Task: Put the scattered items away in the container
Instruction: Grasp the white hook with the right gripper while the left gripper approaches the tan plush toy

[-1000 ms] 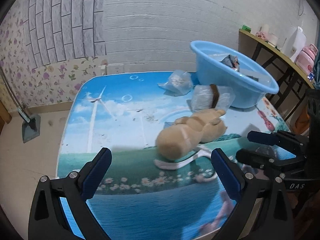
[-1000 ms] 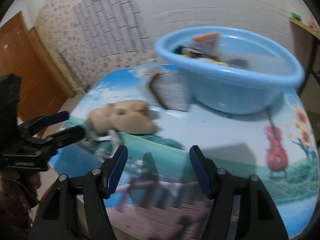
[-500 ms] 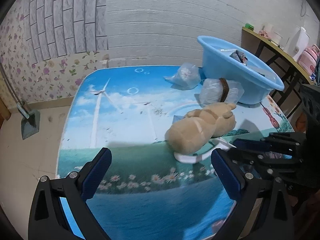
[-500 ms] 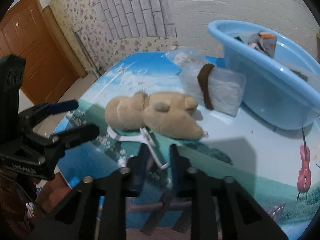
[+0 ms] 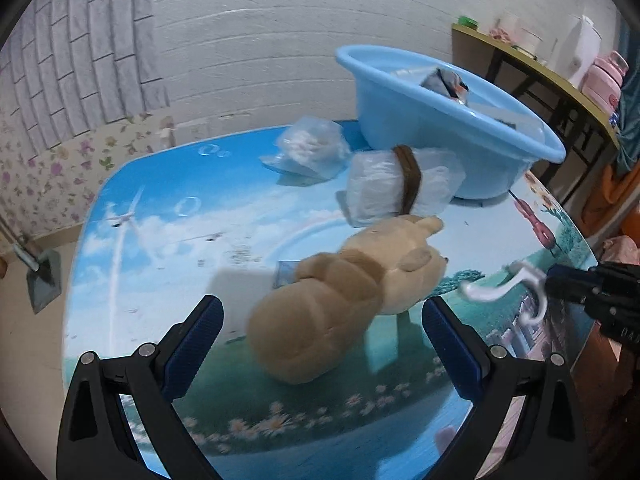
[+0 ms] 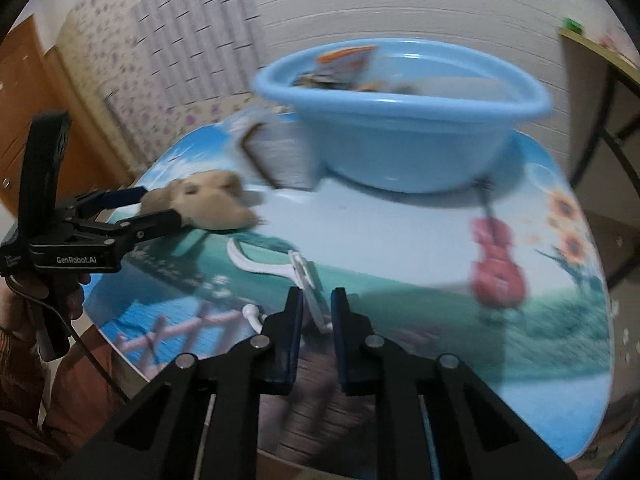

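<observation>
A tan plush toy [image 5: 340, 296] lies on the printed table, between the open jaws of my left gripper [image 5: 320, 332]; the fingers do not touch it. My right gripper [image 6: 314, 312] is shut on a white plastic hanger [image 6: 276, 266], held above the table's near edge; it also shows at the right of the left wrist view [image 5: 508, 284]. The blue basin [image 5: 448, 120] stands at the far right with several items inside. A clear bag with a brown band [image 5: 400, 184] leans against the basin. A second clear bag [image 5: 308, 148] lies behind it.
The table [image 5: 168, 216] has a sky-and-meadow print and rounded edges. A shelf [image 5: 540, 72] with a white jug and a pink bottle stands at the far right. A white brick wall is behind the table. A dustpan [image 5: 40, 276] stands on the floor at left.
My right gripper shut on the white hanger and lifted it away from the plush toy, toward the right. My left gripper moved in around the plush toy.
</observation>
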Motion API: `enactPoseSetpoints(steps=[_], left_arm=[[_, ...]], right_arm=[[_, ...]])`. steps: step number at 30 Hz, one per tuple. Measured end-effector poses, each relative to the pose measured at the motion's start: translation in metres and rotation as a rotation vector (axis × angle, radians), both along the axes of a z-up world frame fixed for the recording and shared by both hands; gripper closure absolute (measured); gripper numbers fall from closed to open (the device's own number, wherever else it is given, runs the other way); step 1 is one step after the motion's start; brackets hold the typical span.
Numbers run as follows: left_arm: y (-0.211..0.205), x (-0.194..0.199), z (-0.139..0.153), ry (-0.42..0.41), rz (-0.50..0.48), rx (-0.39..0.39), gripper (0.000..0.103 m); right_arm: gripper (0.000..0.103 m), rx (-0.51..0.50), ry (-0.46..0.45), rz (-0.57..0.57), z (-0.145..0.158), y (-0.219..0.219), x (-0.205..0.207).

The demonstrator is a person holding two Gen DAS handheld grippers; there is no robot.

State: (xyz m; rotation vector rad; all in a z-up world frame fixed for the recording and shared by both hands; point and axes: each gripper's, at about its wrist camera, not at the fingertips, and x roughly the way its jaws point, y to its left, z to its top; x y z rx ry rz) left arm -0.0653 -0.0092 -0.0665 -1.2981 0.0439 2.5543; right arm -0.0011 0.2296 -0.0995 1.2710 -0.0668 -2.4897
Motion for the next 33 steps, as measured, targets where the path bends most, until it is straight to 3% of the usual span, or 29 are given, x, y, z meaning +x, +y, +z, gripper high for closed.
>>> enactPoseSetpoints(steps=[1, 2, 4, 5, 8, 15, 23, 25, 28, 33], left_arm=[[0.002, 0.0, -0.002, -0.002, -0.004, -0.003, 0.004], [0.004, 0.001, -0.003, -0.006, -0.012, 0.001, 0.02], [0.007, 0.004, -0.004, -0.002, -0.024, -0.02, 0.037], [0.008, 0.007, -0.003, 0.005, -0.033, -0.04, 0.054], [0.006, 0.015, -0.001, -0.008, -0.045, -0.03, 0.054], [-0.016, 0.043, 0.006, -0.021, -0.001, -0.003, 0.053], [-0.022, 0.06, 0.003, -0.017, -0.003, -0.037, 0.05], [-0.021, 0.058, 0.001, -0.017, -0.007, -0.034, 0.045], [-0.015, 0.055, -0.002, -0.011, -0.033, -0.039, 0.025], [-0.006, 0.051, -0.009, -0.005, -0.054, -0.048, 0.021]], right_arm=[[0.089, -0.001, -0.001, -0.016, 0.001, 0.006, 0.0], [0.089, -0.003, -0.002, -0.028, 0.0, 0.01, 0.001], [0.089, -0.014, -0.001, -0.044, 0.001, 0.018, 0.002], [0.087, -0.028, 0.004, -0.043, 0.003, 0.018, 0.004], [0.084, -0.045, 0.035, -0.003, 0.009, 0.019, 0.01], [0.053, 0.02, 0.063, 0.072, 0.006, 0.002, 0.012], [0.052, 0.061, 0.042, 0.066, -0.008, -0.003, 0.009], [0.053, 0.071, 0.046, 0.068, -0.008, -0.005, 0.009], [0.053, 0.093, 0.055, 0.077, -0.007, -0.008, 0.01], [0.052, 0.11, 0.063, 0.096, -0.008, -0.011, 0.008]])
